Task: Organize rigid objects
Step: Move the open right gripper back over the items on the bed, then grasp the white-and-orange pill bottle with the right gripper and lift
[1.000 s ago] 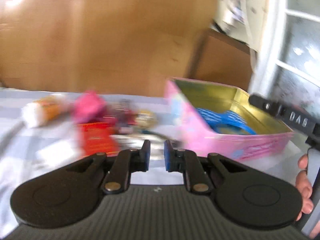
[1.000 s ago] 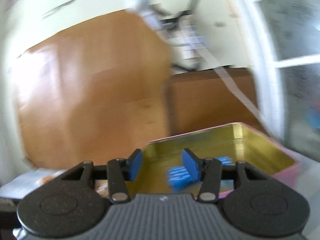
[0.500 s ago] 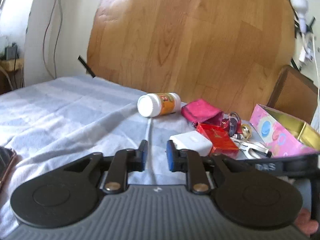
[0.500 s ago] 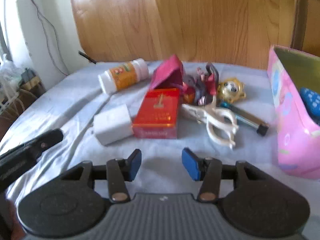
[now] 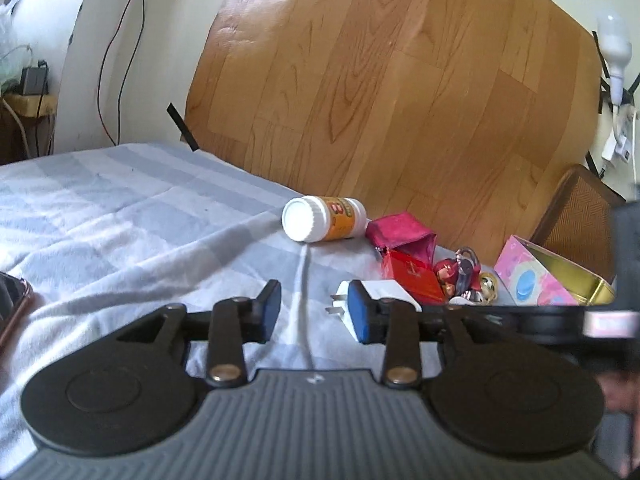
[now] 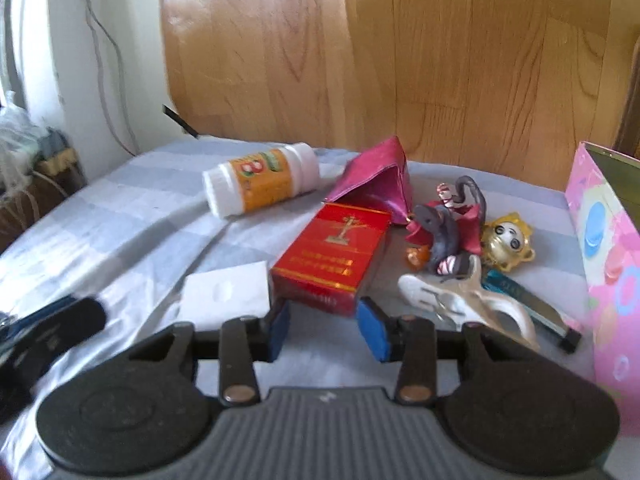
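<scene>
A heap of small objects lies on the grey-striped bed sheet [image 6: 120, 216]: a white and orange pill bottle [image 6: 262, 190] on its side, a red box [image 6: 332, 256], a white plug adapter [image 6: 224, 292], a magenta pouch [image 6: 376, 184], a small figurine [image 6: 448, 232], a gold toy head [image 6: 506, 246], a white clip [image 6: 460, 300] and a dark pen [image 6: 532, 308]. The pink tin [image 6: 608, 256] stands open at the right. My right gripper [image 6: 324, 326] is open, its jaws just in front of the red box. My left gripper [image 5: 314, 312] is open, beside the adapter [image 5: 384, 292].
A wooden headboard [image 5: 380, 92] rises behind the heap. A phone [image 5: 14, 308] lies at the sheet's left edge. The right gripper's body [image 5: 560, 320] crosses the left wrist view at lower right. Cables hang on the wall at the left.
Both grippers have swung from the pink tin to the heap. The left jaws have opened wider. The right gripper has come closer to the red box.
</scene>
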The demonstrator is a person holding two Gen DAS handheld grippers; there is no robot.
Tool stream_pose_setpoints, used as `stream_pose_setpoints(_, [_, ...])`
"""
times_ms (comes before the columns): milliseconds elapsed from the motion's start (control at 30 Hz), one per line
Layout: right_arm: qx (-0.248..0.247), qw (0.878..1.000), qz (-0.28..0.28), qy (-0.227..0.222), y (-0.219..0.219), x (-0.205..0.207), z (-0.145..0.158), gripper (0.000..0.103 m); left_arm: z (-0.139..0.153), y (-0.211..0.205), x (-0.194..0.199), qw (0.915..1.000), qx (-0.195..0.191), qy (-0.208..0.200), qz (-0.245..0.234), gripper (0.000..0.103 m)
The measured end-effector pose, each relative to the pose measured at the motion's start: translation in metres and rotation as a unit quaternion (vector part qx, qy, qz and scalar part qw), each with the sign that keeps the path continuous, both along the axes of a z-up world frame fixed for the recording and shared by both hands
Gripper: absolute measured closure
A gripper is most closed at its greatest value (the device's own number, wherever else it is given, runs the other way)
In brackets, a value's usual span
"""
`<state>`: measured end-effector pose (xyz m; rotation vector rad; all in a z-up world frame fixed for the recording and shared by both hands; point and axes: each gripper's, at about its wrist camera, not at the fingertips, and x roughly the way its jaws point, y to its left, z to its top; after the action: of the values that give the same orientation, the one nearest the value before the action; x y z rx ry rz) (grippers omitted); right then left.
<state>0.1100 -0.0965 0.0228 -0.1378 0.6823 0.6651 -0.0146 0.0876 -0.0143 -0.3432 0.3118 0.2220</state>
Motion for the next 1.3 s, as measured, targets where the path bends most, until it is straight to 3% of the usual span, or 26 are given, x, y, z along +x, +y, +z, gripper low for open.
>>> stream_pose_setpoints(200, [0.031,0.999,0.008,-0.018,-0.011,0.003,0.024,0.061,0.001,-0.004,0.002,1.0000,0.003,-0.003,-0.004,0.064])
stream_pose_setpoints(333, [0.045,0.998,0.041,-0.016,0.035,0.038,0.039,0.060,0.002,-0.002,0.001,1.0000,0.004,-0.007,0.002,0.064])
stream_pose_setpoints(400, [0.040,0.997,0.061,-0.005,0.069,0.057,0.039,0.047,0.002,0.000,0.000,0.9999,0.000,-0.009,0.009,0.064])
stream_pose_setpoints(433, [0.045,0.997,0.059,0.024,0.088,0.074,0.037,0.042,0.002,0.001,0.000,0.9999,-0.003,-0.010,0.012,0.064])
stream_pose_setpoints(500, [0.064,0.992,0.034,0.099,0.109,0.104,0.029,0.042,0.002,0.003,0.000,0.9997,-0.007,-0.013,0.016,0.064])
stream_pose_setpoints(600, [0.118,0.969,-0.023,0.218,0.123,0.147,0.010,0.034,0.003,0.003,-0.001,0.9995,-0.006,-0.022,0.021,0.062])
stream_pose_setpoints(667, [0.140,0.955,-0.043,0.259,0.131,0.163,-0.002,0.035,0.004,0.003,-0.003,0.9992,-0.006,-0.030,0.027,0.060])
stream_pose_setpoints(833, [0.080,0.968,0.019,0.238,0.171,0.166,-0.009,0.048,0.004,0.013,-0.005,0.9982,-0.022,-0.040,0.040,0.059])
stream_pose_setpoints(933, [0.020,0.983,0.045,0.178,0.188,0.149,-0.003,0.049,0.004,0.017,-0.006,0.9975,-0.026,-0.043,0.049,0.058])
stream_pose_setpoints(1000, [0.003,0.986,0.062,0.157,0.188,0.134,0.003,0.049,0.004,0.023,-0.007,0.9966,-0.037,-0.046,0.057,0.055])
stream_pose_setpoints(1167, [-0.002,0.992,0.090,0.087,0.136,0.089,0.033,0.049,0.002,0.032,-0.006,0.9961,-0.056,-0.042,0.053,0.054])
stream_pose_setpoints(1267, [-0.004,0.994,0.099,0.053,0.078,0.048,0.046,0.049,0.003,0.030,-0.003,0.9976,-0.051,-0.038,0.028,0.051])
stream_pose_setpoints(1300, [-0.007,0.994,0.097,0.043,0.063,0.034,0.051,0.049,0.004,0.029,-0.004,0.9979,-0.047,-0.041,0.020,0.046])
